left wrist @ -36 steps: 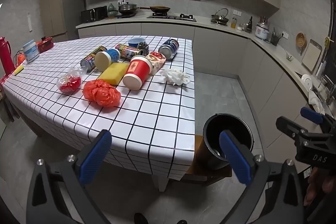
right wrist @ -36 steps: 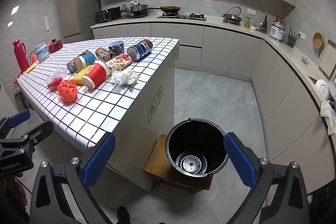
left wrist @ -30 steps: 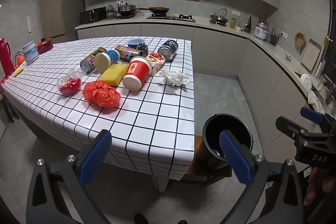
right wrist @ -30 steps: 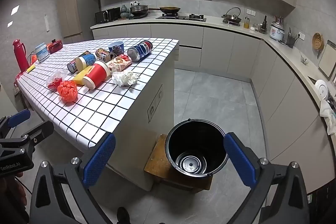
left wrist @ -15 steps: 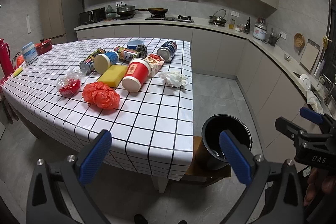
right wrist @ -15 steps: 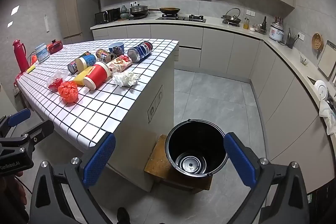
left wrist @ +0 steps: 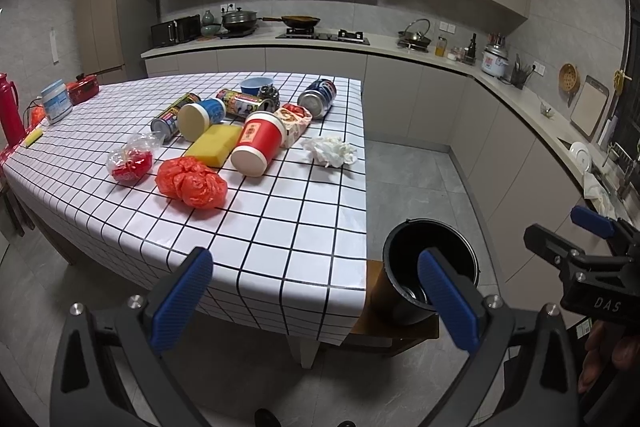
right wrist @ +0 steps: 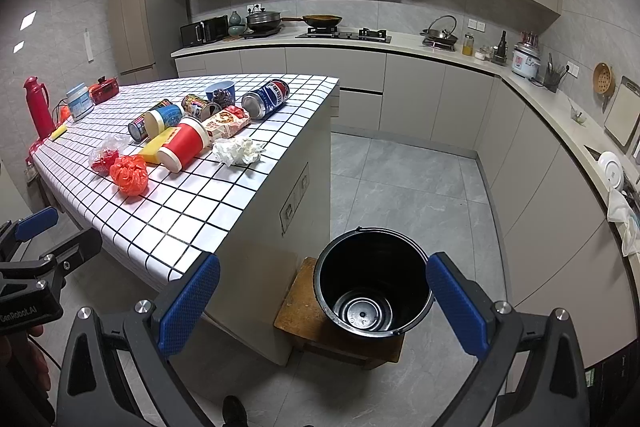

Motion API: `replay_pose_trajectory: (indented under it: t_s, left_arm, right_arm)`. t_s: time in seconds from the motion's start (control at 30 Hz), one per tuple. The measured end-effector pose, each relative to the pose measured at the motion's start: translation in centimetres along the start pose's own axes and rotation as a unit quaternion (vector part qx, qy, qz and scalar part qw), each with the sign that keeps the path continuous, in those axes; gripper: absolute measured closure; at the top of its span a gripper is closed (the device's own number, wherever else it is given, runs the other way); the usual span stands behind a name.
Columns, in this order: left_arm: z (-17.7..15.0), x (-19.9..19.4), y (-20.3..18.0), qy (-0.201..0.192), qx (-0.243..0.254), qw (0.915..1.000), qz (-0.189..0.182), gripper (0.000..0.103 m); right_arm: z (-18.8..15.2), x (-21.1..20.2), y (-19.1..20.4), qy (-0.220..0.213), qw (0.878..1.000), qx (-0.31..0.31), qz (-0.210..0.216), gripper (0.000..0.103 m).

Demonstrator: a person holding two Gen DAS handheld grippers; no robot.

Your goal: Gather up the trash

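Observation:
Trash lies on the checked table (left wrist: 280, 239): a crumpled white tissue (left wrist: 330, 151), a red paper cup (left wrist: 258, 142) on its side, a crumpled red plastic bag (left wrist: 192, 183), a yellow sponge (left wrist: 214, 143), a clear bag with red contents (left wrist: 130, 159), a snack wrapper (left wrist: 296, 119) and several cans, one a blue cola can (left wrist: 318, 98). A black bucket (right wrist: 372, 291) stands empty on a low wooden stool (right wrist: 296, 311) beside the table. My left gripper (left wrist: 316, 301) is open and empty before the table's near edge. My right gripper (right wrist: 322, 301) is open and empty above the bucket.
At the table's far left stand a red thermos (left wrist: 9, 109), a white tub (left wrist: 56, 101) and a red pot (left wrist: 83, 89). Kitchen counters (right wrist: 552, 107) run along the back and right walls. Grey floor (right wrist: 400, 179) lies between table and cabinets.
Both views have shifted only slightly; the left gripper has drifted a little, so the table sits marginally lower and nearer. Both grippers stay open and empty.

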State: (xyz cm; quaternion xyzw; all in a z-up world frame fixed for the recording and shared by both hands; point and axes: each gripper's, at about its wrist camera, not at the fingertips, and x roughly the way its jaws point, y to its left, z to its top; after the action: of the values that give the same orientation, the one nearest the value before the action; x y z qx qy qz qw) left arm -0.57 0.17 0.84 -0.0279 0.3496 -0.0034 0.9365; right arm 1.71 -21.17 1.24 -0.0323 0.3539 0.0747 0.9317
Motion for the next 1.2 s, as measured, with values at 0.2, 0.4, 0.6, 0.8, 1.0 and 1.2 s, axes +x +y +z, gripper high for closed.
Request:
replay_pose_trajectory:
  t_s: [0.2, 0.4, 0.6, 0.8, 1.0, 1.2]
  left_arm:
    - [0.05, 0.02, -0.07, 0.000, 0.000, 1.0000, -0.001, 0.000]
    - [0.09, 0.10, -0.03, 0.000, -0.001, 1.0000, -0.001, 0.000]
    - [0.18, 0.22, 0.06, 0.000, -0.004, 1.0000, -0.001, 0.000]
    - [0.25, 0.40, 0.26, 0.001, -0.004, 1.0000, -0.001, 0.000]
    - [0.24, 0.42, 0.28, 0.001, -0.005, 1.0000, -0.002, 0.000]
    - [0.18, 0.45, 0.32, 0.002, -0.004, 1.0000, -0.002, 0.000]
  right_arm:
    - [0.04, 0.26, 0.02, 0.000, 1.000, 0.000, 0.000, 0.000]
    - [0.19, 0.04, -0.02, -0.001, 1.000, 0.000, -0.001, 0.000]
    - [0.34, 0.04, -0.07, 0.000, 1.000, 0.000, 0.000, 0.000]
    - [0.44, 0.23, -0.21, 0.001, 1.000, 0.002, 0.001, 0.000]
    - [0.45, 0.18, -0.27, 0.000, 1.000, 0.002, 0.001, 0.000]
    - [0.40, 0.11, -0.29, 0.000, 1.000, 0.001, 0.001, 0.000]
